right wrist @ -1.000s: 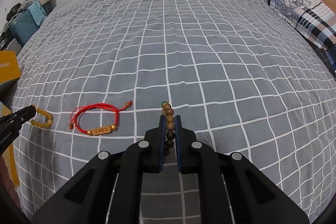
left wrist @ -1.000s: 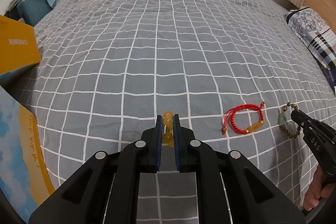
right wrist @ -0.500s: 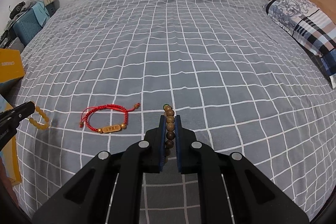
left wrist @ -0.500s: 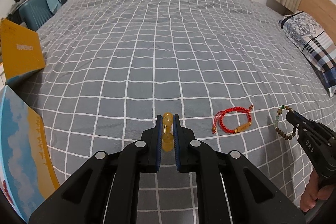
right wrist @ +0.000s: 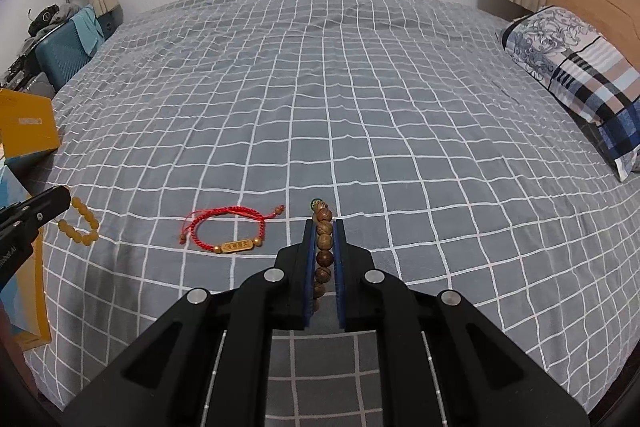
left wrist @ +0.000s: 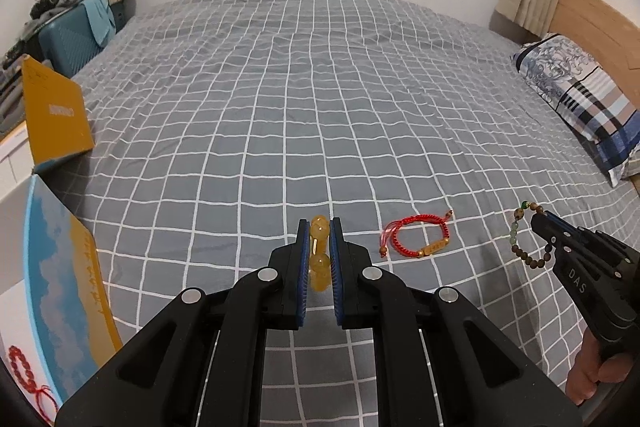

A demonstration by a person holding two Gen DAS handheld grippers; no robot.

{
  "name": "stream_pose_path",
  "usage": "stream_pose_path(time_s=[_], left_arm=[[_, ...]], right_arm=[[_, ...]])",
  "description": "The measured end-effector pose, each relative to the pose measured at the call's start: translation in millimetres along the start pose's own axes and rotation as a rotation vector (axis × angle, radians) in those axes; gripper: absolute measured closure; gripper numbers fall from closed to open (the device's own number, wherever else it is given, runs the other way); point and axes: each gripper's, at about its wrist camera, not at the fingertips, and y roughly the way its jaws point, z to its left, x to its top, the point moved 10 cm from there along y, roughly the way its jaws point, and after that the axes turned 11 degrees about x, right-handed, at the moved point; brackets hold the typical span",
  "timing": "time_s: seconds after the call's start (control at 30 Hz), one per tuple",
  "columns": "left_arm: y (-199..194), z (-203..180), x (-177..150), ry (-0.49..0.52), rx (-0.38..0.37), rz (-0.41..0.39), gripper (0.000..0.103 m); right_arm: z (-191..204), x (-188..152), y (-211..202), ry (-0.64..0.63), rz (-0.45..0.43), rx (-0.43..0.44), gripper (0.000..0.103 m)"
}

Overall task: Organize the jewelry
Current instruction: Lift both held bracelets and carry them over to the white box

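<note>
A: Obs. 1, yellow bead bracelet [left wrist: 320, 255]: pinched between the blue pads of the left tool [left wrist: 319, 227], top bead standing out past the tips. From the right wrist view the same loop hangs off the tool's tip, above the bedspread.

B: And the wooden one?

A: Obs. 2, brown bead bracelet [right wrist: 323, 251]: clamped in the right tool [right wrist: 323, 223], beads stacked in a line between the pads, a green bead at the far end. In the left wrist view its loop dangles from the tip.

B: So both tools are closed narrow on a bracelet each. Anything lying loose?

A: Red cord bracelet [right wrist: 230, 231] with a gold plate, flat on the grey checked bed [right wrist: 360, 87], between the two tools, touching neither.

B: Surroundings?

A: Blue-and-yellow box [left wrist: 64, 287] at the bed's left edge, a dark red bead bracelet [left wrist: 24, 371] lying in it. Yellow carton [left wrist: 54, 117] behind that. Patterned pillow [right wrist: 576, 75] far right by the wooden headboard. Teal suitcase [left wrist: 72, 43] far left against the wall
</note>
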Motion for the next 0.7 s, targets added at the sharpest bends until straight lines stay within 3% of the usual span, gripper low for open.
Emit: stream_pose_path(time_s=[0.37,0.7], left_arm=[[-30.7,-0.2,0.5,0.02,-0.004,-0.038,0.094],[-68.8,29.1,7.0,-0.007,0.023,-0.068,0.094]], right_arm=[[23.1,-0.8,-27.4,-0.002,-0.022,-0.005,0.096],[67.2,8.6,-57.5,-0.019,-0.03,0.023,0.096]])
